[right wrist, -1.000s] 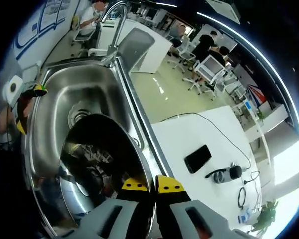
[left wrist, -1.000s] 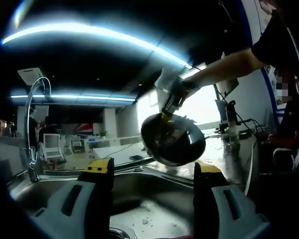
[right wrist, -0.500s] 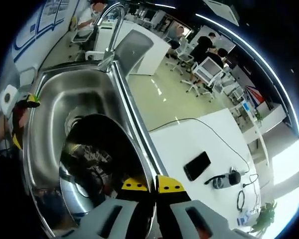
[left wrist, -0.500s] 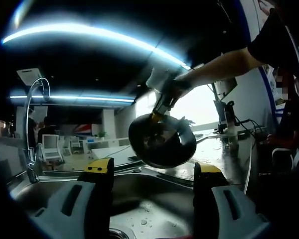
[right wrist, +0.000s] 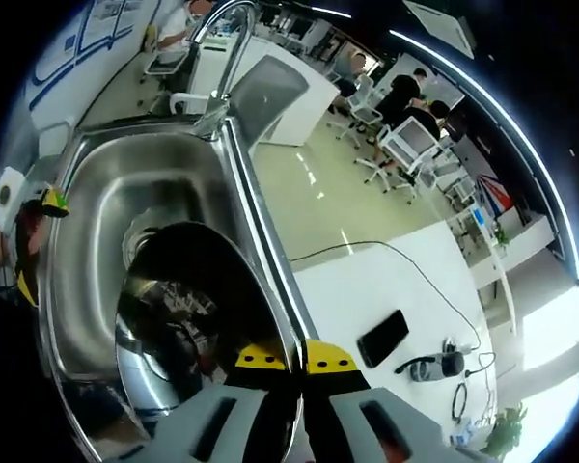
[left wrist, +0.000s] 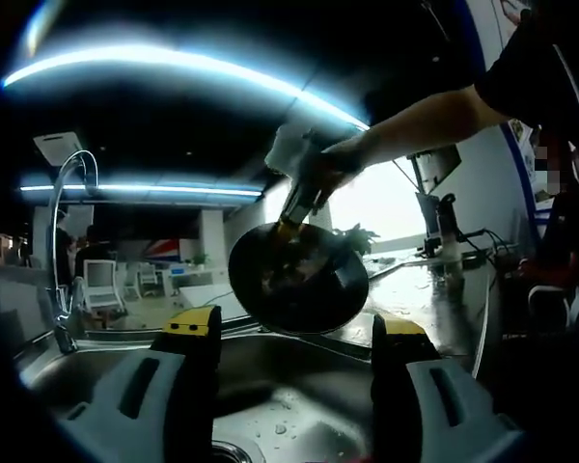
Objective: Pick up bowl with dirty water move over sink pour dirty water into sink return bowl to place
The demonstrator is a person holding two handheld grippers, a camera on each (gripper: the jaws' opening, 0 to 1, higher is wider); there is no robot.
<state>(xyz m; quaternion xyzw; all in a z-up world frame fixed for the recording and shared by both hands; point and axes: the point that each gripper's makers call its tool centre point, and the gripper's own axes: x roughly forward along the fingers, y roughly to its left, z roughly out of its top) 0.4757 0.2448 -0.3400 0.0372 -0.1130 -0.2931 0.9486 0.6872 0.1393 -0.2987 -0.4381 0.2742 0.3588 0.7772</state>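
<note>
Bowl [left wrist: 294,280] is being held above the sink [left wrist: 270,395], its rim pinched between the closed jaws of the right claw [right wrist: 285,361], and it is being tipped on edge so that its mouth is turned down toward the basin, presumably so the dirty water is let fall inside the sink rather than on the bench [left wrist: 425,289] beside the sink. Whether any water is left inside cannot be told. In the right gripper view the bowl's dark interior is being seen over the sink's drain [right wrist: 140,241], with the faucet [right wrist: 222,58] rising at the far edge of the sink. The left claw [left wrist: 289,333] is being kept open and empty, low over the sink, apart from the bowl, probably so as to stay out of the pour. One bowl, one sink, one faucet and two claws are being counted.
</note>
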